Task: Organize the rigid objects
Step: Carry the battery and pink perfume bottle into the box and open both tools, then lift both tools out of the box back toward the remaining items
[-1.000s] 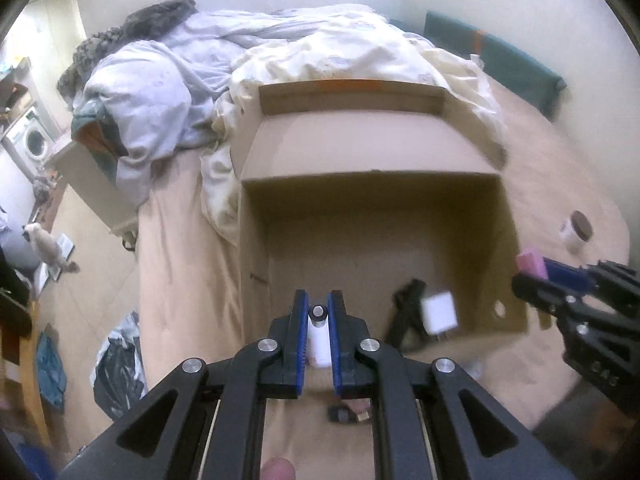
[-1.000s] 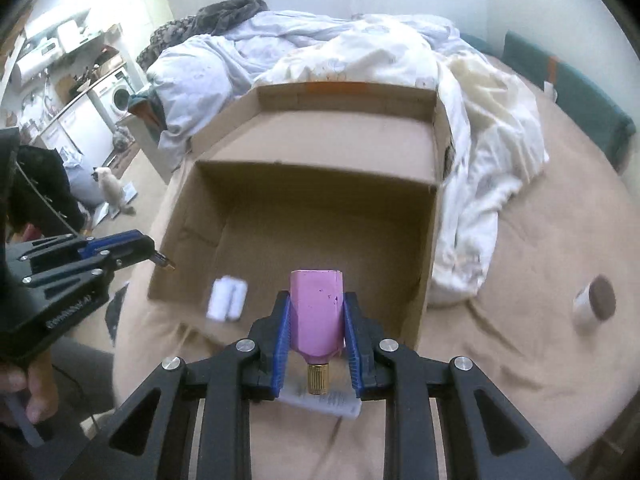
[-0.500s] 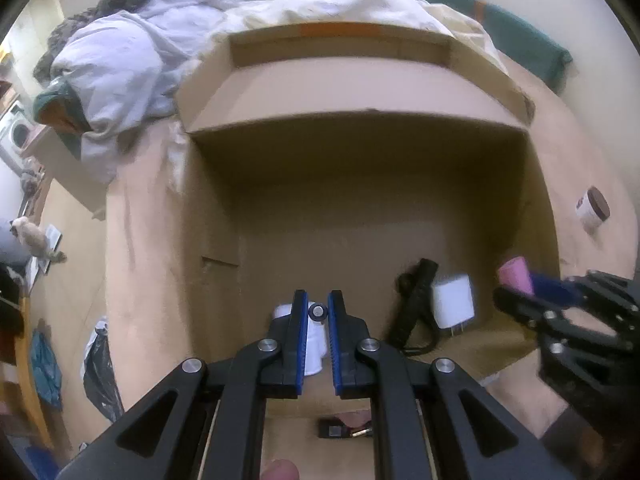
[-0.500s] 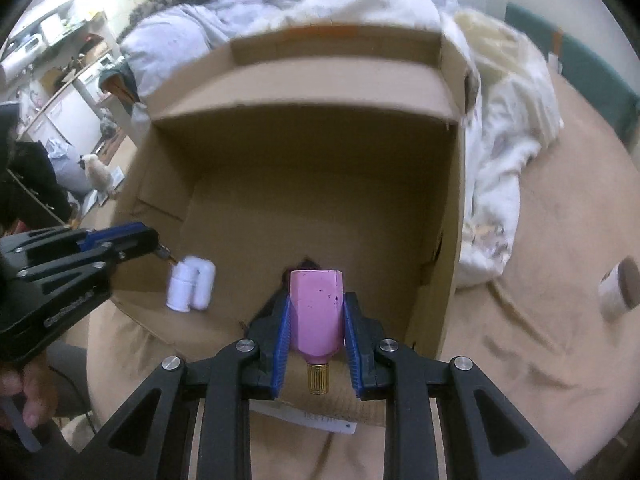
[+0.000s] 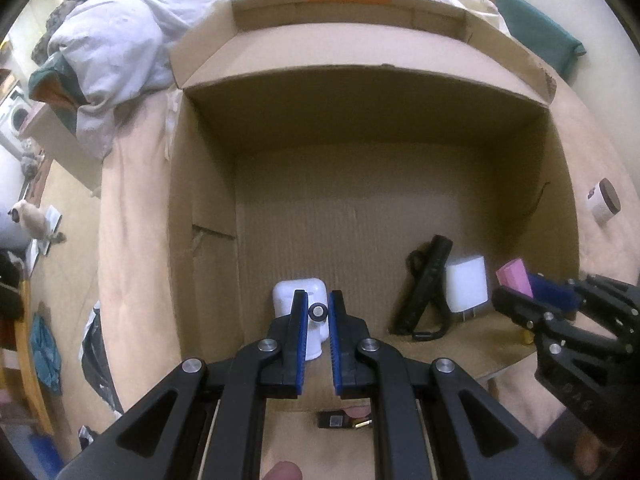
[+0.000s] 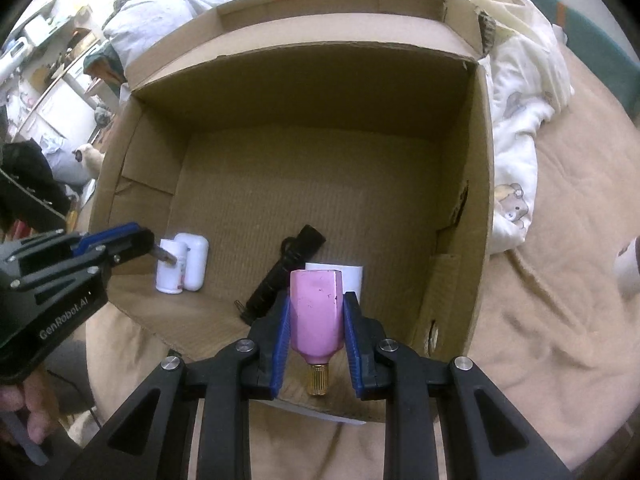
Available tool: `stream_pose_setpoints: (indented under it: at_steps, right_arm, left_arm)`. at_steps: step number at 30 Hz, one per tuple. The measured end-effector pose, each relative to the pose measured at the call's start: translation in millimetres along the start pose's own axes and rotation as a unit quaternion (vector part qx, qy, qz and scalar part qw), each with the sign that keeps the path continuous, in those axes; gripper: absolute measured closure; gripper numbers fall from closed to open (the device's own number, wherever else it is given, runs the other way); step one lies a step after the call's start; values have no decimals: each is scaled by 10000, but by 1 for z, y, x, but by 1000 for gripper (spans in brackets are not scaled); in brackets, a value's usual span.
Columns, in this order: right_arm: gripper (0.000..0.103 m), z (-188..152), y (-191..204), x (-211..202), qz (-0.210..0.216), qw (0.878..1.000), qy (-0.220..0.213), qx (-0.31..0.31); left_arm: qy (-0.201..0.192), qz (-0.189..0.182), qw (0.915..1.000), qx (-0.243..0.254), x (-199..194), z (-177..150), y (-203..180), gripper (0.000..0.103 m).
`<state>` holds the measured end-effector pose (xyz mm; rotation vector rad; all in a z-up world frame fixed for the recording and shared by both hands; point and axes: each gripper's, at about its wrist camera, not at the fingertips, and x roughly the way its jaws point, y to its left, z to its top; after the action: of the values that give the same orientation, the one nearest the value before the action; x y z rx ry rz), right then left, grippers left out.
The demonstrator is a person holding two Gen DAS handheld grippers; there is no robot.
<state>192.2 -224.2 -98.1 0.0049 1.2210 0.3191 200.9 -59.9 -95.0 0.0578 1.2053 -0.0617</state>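
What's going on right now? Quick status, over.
Left gripper shut on small white bottle. Right gripper shut on pink bottle. Both over open cardboard box. Nothing in the way.

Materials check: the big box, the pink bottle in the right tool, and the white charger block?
Box: corrugated cardboard, matte brown; fine ribbing on the floor, torn raw edges. Pink bottle: looks like opaque plastic, satin and scuffed, with a ribbed gold, metallic-looking neck. White charger block: likely smooth moulded plastic with a soft sheen; prongs look metal.

Rumpled white duvet (image 5: 120,40) behind box; cat (image 5: 30,220) on floor; washing machine (image 5: 14,120) far left.
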Motion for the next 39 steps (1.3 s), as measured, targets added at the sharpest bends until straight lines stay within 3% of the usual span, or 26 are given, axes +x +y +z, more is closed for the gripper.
stream_pose_setpoints:
  at_steps: [2,4,5,6,7,8,9,10,11,12,14,15,28,36,39]
  right_arm:
    - [76,1,0,-2,56,10000,-43,-5]
    - [65,3,1,-6,123,9998,-140,5]
    - [45,4,1,-10,151,9996,-219,16]
    - [32,6,0,-14,181,9993,-323,40]
    - [31,7,-1,-18,215,9988,-429,70]
    - [30,8,-2,-22,259,9984,-496,94]
    - [25,10,-2,-25,286,9981,-542,112]
    - [18,10,-3,-28,318,9974,-636,139]
    - [3,11,-5,-33,328,9964,-756,174]
    - [0,12,-6,-36,321,9956,-852,200]
    - [0,14,-10,-43,332,9940,-1008,267]
    - [0,15,-12,-44,339,9936,-1036,307]
    - [0,13,-19,-52,77,9927,-1123,431]
    - [0,-3,-29,-65,-1,9919,-1125,595]
    - [0,-14,-30,-72,0,9911,-1153,665]
  left_arm:
    - [61,19,10000,0,2,0,-1,93]
    - [68,16,10000,6,1,-1,-1,91]
    - [64,8,10000,5,0,-1,0,85]
    - [52,4,10000,7,-1,-1,0,74]
    - [34,19,10000,0,-2,-1,0,66]
    - [10,44,10000,-24,-3,-1,1,48]
    - [-22,60,10000,-64,-4,-1,2,37]
    - [-52,45,9999,-117,-5,-1,4,34]
    - [-69,23,9999,-154,-6,-1,5,32]
    - [-91,3,9998,-202,-7,-1,6,26]
    - [-143,-59,9995,-288,-10,-1,7,15]
    - [-167,-80,9993,-311,-11,0,7,14]
    - [-484,-69,9983,-313,-33,-9,13,13]
    - [-515,-133,9972,-527,-49,-31,21,13]
    - [-354,-224,9976,-543,-49,-46,19,13]
